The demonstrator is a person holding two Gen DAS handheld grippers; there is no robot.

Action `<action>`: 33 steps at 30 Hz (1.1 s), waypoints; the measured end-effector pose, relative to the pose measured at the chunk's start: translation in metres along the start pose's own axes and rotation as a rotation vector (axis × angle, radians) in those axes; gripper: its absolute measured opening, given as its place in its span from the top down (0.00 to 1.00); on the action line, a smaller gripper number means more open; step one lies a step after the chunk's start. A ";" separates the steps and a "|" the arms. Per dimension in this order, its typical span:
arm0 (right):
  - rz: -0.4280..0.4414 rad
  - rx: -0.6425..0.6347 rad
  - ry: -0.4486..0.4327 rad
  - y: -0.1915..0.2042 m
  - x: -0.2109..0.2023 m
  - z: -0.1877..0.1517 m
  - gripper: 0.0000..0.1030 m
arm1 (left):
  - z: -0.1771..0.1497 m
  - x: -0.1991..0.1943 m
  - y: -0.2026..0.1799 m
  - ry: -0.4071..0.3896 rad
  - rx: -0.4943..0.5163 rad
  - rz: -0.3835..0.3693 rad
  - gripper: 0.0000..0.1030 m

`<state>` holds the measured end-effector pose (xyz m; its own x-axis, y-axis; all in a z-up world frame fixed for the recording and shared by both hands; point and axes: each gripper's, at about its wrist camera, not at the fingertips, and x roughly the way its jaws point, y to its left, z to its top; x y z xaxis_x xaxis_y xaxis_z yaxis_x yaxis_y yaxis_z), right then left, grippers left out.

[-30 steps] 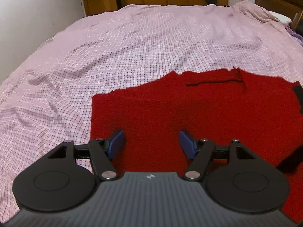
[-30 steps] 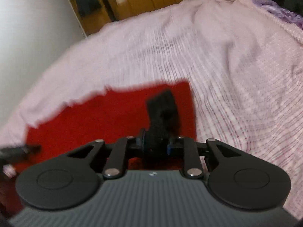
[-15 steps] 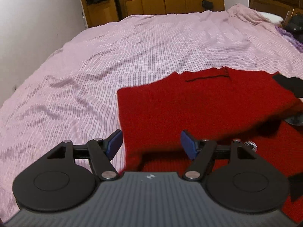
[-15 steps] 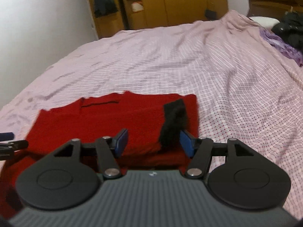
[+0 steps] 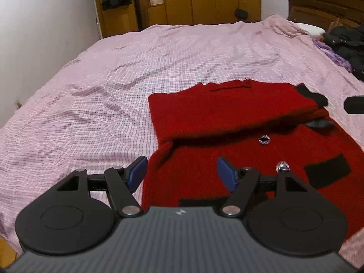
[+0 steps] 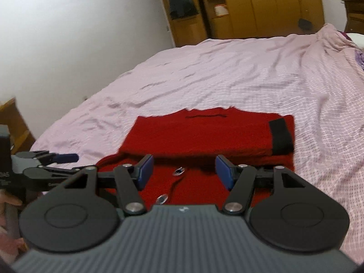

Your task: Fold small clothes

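Red knitted sweater (image 5: 227, 113) lying on a bed covered with a pink checked sheet (image 5: 136, 68), upper part folded down over the lower part, one sleeve with a black cuff (image 6: 280, 136) laid across the fold. Near hem of the sweater hidden behind the claw bodies in both views; right edge cut off by the frame in the left wrist view. Two shiny buttons (image 5: 264, 140) visible on the sweater front, blurred in the right wrist view. Second black patch (image 5: 327, 170) low on the right of the left wrist view, pocket or cuff, not clear which.

Left claw (image 5: 182, 174) above the near left corner of the sweater, blue pads apart, nothing between them. Right claw (image 6: 184, 170) above the sweater front, blue pads apart after just opening, gripping nothing, red knit showing in the gap below. Left claw also seen from the side at the left edge of the right wrist view, with part of a hand (image 6: 9, 204) blurred beneath it.

Beyond the bed, wooden wardrobes (image 5: 193, 2) against the far wall, one dark headboard (image 5: 325, 2) at the right, and a heap of dark clothing (image 5: 345, 43) partly cut off at the right edge.
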<state>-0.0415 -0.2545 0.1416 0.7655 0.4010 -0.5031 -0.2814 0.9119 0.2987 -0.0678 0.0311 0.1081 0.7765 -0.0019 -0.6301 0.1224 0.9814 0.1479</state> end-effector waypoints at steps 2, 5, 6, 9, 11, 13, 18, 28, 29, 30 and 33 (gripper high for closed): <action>-0.003 -0.029 0.020 0.011 -0.005 -0.006 0.39 | -0.009 -0.013 -0.001 -0.008 0.016 -0.002 0.28; -0.025 -0.074 0.060 0.026 -0.009 -0.015 0.39 | -0.020 -0.027 0.001 -0.009 0.020 -0.033 0.28; -0.029 -0.092 0.077 0.031 -0.010 -0.019 0.39 | -0.024 -0.032 0.002 -0.009 0.017 -0.048 0.28; -0.042 -0.176 0.128 0.047 -0.010 -0.032 0.39 | -0.036 -0.042 0.005 -0.005 0.006 -0.065 0.28; -0.057 -0.252 0.164 0.058 -0.007 -0.043 0.39 | -0.044 -0.044 0.007 0.004 -0.002 -0.054 0.28; -0.067 -0.313 0.183 0.067 -0.004 -0.055 0.39 | -0.053 -0.045 0.008 0.011 -0.001 -0.043 0.28; -0.046 -0.335 0.223 0.077 0.005 -0.075 0.39 | -0.070 -0.045 0.009 0.039 0.008 -0.016 0.28; -0.130 -0.391 0.268 0.082 0.021 -0.103 0.39 | -0.087 -0.027 -0.004 0.116 0.040 -0.040 0.28; -0.134 -0.398 0.274 0.082 0.022 -0.105 0.39 | -0.088 -0.025 -0.006 0.122 0.041 -0.044 0.28; -0.134 -0.403 0.282 0.082 0.023 -0.107 0.39 | -0.090 -0.024 -0.008 0.131 0.043 -0.047 0.28; -0.107 -0.410 0.308 0.083 0.022 -0.112 0.39 | -0.094 -0.026 -0.010 0.136 0.057 -0.055 0.28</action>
<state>-0.1130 -0.1599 0.0648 0.6139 0.2545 -0.7472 -0.4616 0.8836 -0.0783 -0.1473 0.0394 0.0509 0.6770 -0.0254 -0.7355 0.2001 0.9681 0.1508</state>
